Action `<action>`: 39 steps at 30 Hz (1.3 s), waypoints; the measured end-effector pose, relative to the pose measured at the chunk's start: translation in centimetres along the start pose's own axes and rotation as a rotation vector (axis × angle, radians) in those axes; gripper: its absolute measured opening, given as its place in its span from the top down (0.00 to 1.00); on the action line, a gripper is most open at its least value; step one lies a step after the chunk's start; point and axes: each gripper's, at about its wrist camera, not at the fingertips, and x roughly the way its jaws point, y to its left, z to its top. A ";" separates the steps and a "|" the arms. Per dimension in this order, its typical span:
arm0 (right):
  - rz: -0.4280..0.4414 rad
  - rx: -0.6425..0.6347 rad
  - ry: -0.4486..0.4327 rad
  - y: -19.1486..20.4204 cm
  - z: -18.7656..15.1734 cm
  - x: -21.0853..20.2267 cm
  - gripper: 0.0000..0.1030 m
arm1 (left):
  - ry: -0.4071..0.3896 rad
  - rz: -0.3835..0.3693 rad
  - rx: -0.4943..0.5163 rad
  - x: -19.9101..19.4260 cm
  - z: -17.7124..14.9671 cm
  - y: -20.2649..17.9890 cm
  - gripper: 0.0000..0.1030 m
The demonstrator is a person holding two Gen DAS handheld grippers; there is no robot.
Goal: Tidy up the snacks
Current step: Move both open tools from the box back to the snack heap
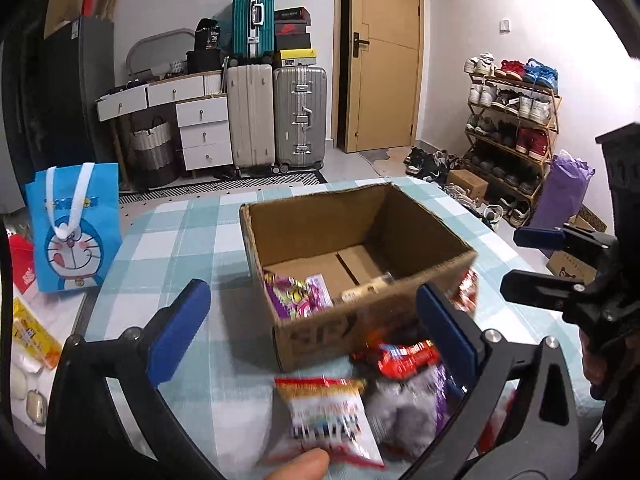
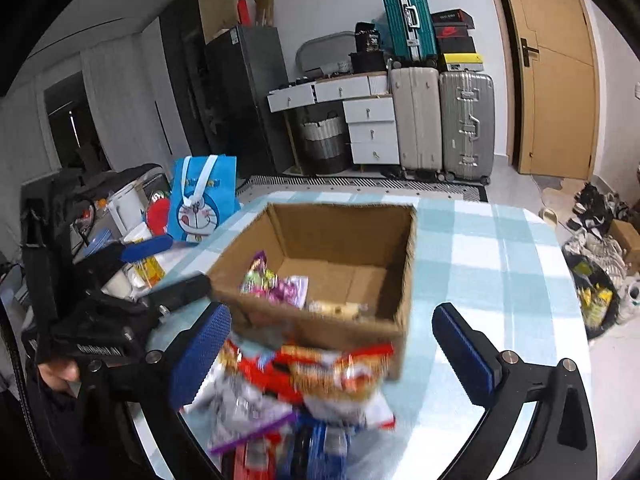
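Left wrist: left gripper (image 1: pixel 310 336) wide open, holding nothing, aimed at the box (image 1: pixel 384 322) on the checked table (image 1: pixel 180 236). A few snacks (image 1: pixel 298 294) are inside; the snack pile (image 1: pixel 384 392) lies just in front. Print on the box is blurred, unreadable.

Right wrist: right gripper (image 2: pixel 332 344) wide open, empty, over the same pile (image 2: pixel 304 392). Blue cartoon bag (image 2: pixel 202 204) stands beside the box (image 2: pixel 320 328), likely just parked there.

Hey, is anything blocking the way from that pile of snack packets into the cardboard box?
Only the cardboard box's own near wall: the snack packets lie against its foot, so they must be lifted over it. The top is open.
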 end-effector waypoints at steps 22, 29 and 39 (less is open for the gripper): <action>-0.111 0.008 0.105 1.0 -11.1 -6.3 0.01 | 0.050 0.019 -0.080 -9.9 -10.9 -0.4 0.01; -0.126 0.036 0.158 0.8 -13.7 -5.8 0.01 | 0.098 -0.016 -0.074 -9.9 -13.2 -1.3 0.01; -0.131 0.073 0.205 0.2 -16.5 -5.8 0.00 | 0.138 -0.113 -0.041 -10.3 -15.2 -2.7 0.01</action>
